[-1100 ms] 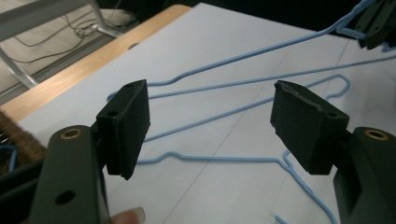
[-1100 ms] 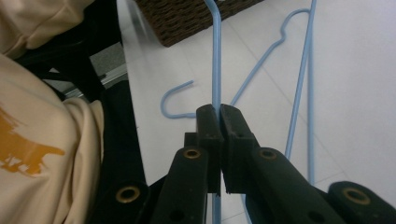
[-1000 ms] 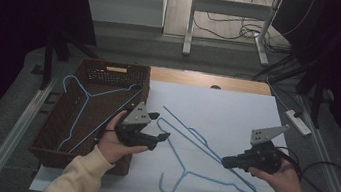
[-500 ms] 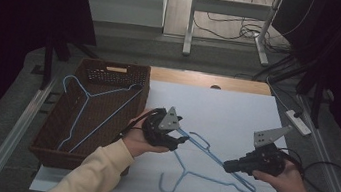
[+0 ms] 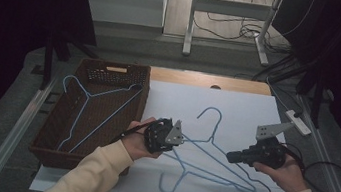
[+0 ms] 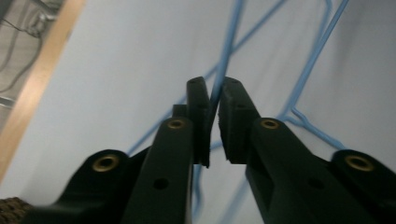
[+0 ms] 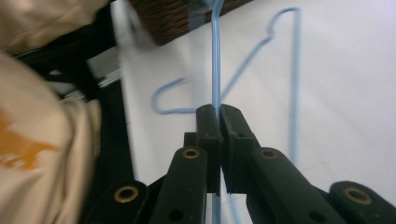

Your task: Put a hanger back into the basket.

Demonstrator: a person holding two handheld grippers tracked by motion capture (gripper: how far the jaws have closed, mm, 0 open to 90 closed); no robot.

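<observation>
While flat on sheet, hanger (image 5: 210, 157) wire pinched by left gripper (image 6: 214, 105), right gripper (image 7: 218, 114).

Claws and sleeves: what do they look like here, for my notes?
Both are black two-jaw tools. The left claw and right claw have flat rectangular pads on arms with brass-ringed screw holes. In the high view each carries a grey three-cornered plate, and a black cable trails from the right one. The person wears cream long sleeves; the right gripper view shows an orange marking.
</observation>
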